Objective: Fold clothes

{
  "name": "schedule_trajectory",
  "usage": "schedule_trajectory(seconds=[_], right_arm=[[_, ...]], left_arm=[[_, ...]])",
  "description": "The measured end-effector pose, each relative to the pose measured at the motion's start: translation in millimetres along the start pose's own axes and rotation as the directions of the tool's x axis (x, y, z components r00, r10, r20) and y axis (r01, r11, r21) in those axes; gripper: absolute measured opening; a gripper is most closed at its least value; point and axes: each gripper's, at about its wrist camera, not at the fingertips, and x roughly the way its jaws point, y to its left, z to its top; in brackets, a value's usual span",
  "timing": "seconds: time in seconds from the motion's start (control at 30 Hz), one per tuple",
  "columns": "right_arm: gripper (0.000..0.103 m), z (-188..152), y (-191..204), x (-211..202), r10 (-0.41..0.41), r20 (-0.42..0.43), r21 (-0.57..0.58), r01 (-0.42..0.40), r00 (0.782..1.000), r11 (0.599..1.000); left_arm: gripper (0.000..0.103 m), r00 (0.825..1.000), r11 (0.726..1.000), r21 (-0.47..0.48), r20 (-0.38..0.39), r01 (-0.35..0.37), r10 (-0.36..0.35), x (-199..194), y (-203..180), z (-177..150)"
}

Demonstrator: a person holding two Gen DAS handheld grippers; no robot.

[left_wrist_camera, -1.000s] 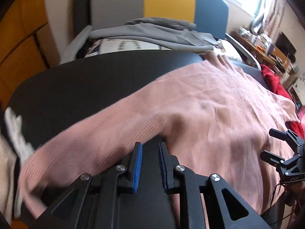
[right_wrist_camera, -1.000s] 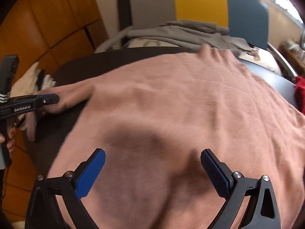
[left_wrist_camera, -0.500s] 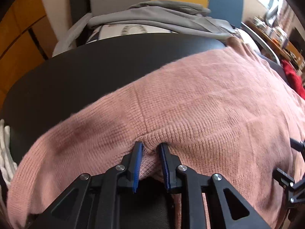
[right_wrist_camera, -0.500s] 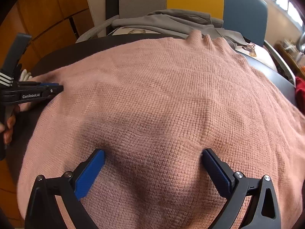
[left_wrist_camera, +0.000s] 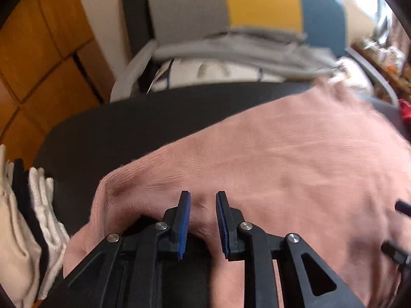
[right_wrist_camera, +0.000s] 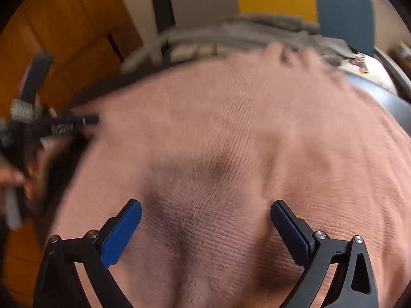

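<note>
A pink knit sweater (left_wrist_camera: 282,154) lies spread over the dark round table (left_wrist_camera: 128,128). My left gripper (left_wrist_camera: 203,200) is at its near left edge by the sleeve, jaws narrow, with a ridge of the knit pinched between the blue pads. In the right wrist view the left gripper (right_wrist_camera: 90,120) shows at the sweater's (right_wrist_camera: 231,128) left edge, held by a hand. My right gripper (right_wrist_camera: 205,210) stands wide open low over the middle of the sweater, with nothing clasped. Its black fingers (left_wrist_camera: 400,231) peek in at the right edge of the left wrist view.
Behind the table a chair with a grey, yellow and blue back (left_wrist_camera: 257,0) holds grey clothes (left_wrist_camera: 231,51) over white ones. White and black garments (left_wrist_camera: 30,218) hang off the table's left. A red cloth (left_wrist_camera: 404,110) lies far right. Wooden cabinet doors (left_wrist_camera: 38,64) stand at left.
The left gripper reached the sweater's edge, took it between its pads, and drew the sleeve side inward, baring dark table at the left. The right gripper stayed open and sank closer to the knit.
</note>
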Motion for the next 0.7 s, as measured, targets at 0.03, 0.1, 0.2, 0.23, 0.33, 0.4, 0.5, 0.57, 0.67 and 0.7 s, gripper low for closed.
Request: schedule_trajectory(seconds=[0.03,0.1,0.2,0.23,0.33,0.4,0.5,0.57,0.67,0.7], right_arm=[[0.102,-1.2,-4.9,-13.7,0.003,0.028,0.006,-0.003,1.0,1.0],[0.102,-16.4,-20.6,-42.7,-0.017,0.05,0.034,0.015,0.999,0.999],[0.102,-39.8,-44.2,-85.7,-0.048,0.081,0.079,0.042,0.996,0.996],[0.102,-53.1,-54.2,-97.0,-0.068,0.083,0.115,0.058,0.994,0.992],[0.102,-94.1,-87.0,-123.6,-0.138,0.046,0.217,0.125,0.989,0.968],[0.102,-121.7,-108.0,-130.9,-0.182,-0.002,0.267,0.176,0.983,0.948],[0.102,-153.6,-118.8,-135.5,-0.243,-0.041,0.264,0.245,0.969,0.933],[0.102,-161.3,-116.4,-135.4,-0.282,-0.039,0.228,0.283,0.959,0.932],[0.103,-160.8,-112.6,-130.3,-0.314,-0.044,0.183,0.316,0.948,0.931],[0.103,-160.8,-113.2,-130.1,-0.312,-0.04,0.184,0.314,0.949,0.932]], left_arm=[[0.021,1.0,1.0,0.012,0.012,0.019,-0.02,-9.5,-6.5,-7.0],[0.021,0.998,0.997,0.041,0.03,0.063,-0.064,-25.9,-19.6,-28.9],[0.021,0.994,0.991,0.073,0.021,0.108,-0.11,-39.0,-39.5,-62.9],[0.021,0.993,0.989,0.083,0.01,0.12,-0.122,-40.8,-44.6,-71.1],[0.021,0.991,0.987,0.094,-0.031,0.134,-0.132,-39.5,-54.2,-99.0],[0.021,0.988,0.987,0.083,-0.079,0.137,-0.131,-27.4,-57.0,-113.2],[0.021,0.989,0.992,0.031,-0.081,0.126,-0.123,-23.5,-55.2,-132.7],[0.021,0.989,0.993,0.012,-0.083,0.121,-0.119,-27.8,-56.9,-138.2],[0.021,0.992,0.995,0.021,-0.081,0.096,-0.094,-29.5,-62.7,-141.3],[0.021,0.994,0.996,0.02,-0.077,0.085,-0.083,-29.1,-64.8,-141.8]])
